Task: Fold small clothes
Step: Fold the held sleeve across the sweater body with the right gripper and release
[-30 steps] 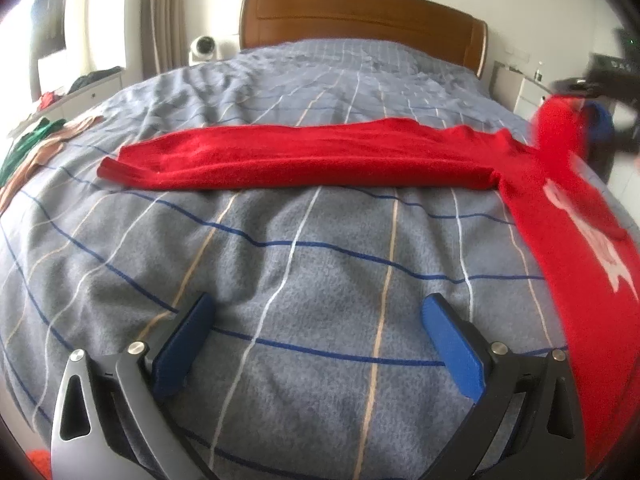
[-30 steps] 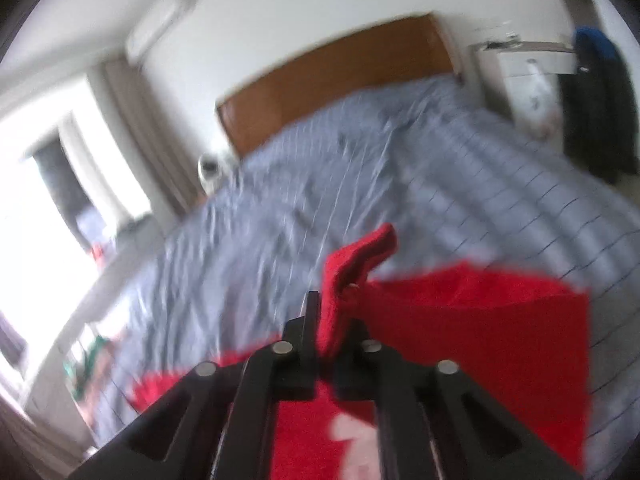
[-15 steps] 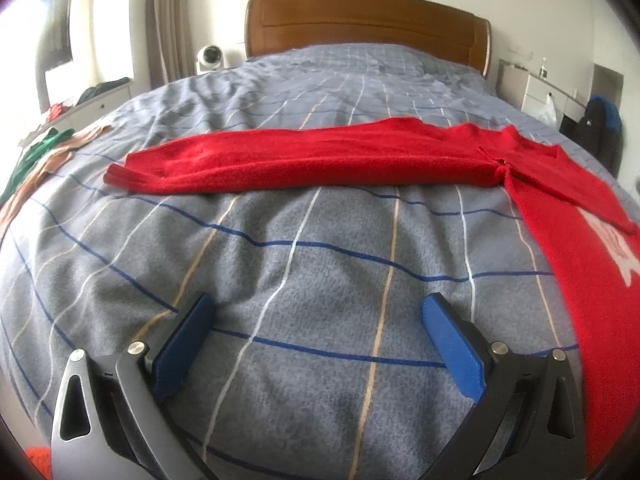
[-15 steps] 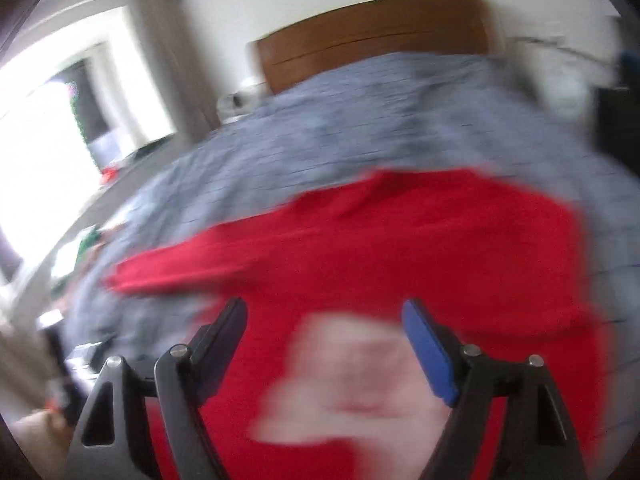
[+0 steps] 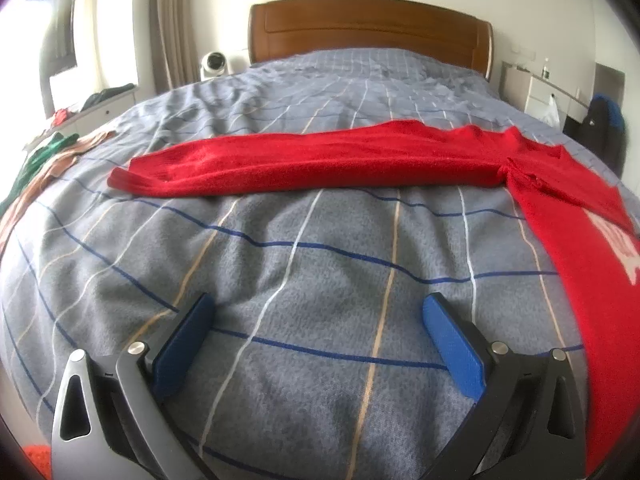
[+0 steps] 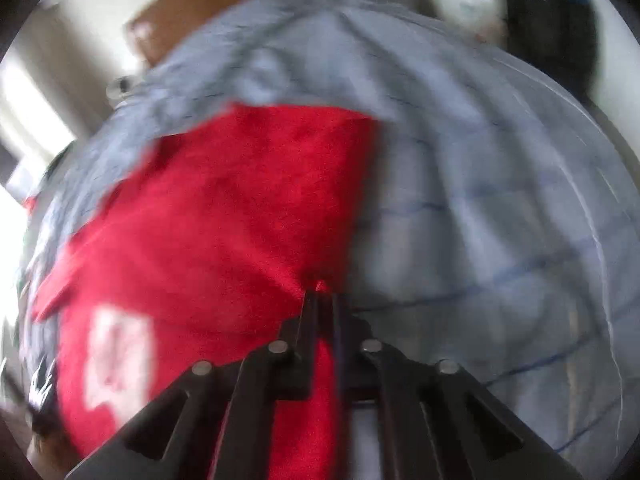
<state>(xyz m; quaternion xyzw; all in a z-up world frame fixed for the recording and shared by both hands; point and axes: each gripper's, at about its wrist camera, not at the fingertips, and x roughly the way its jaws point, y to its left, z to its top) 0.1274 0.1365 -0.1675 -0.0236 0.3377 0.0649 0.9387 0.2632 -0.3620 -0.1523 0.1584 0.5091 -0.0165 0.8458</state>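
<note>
Right gripper now pinched together on right edge of red sweater, fabric visible between jaws. Half a second back my jaws were spread wide over chest print; a second back I carried folded sleeve. So sleeve dropped across body, new grab at side hem: next fold likely starting. Left gripper wide apart, nothing between, hovering over near checked bedspread, unmoved. Sweater's other sleeve stretched left across bed, not yet folded. Headboard far.
</note>
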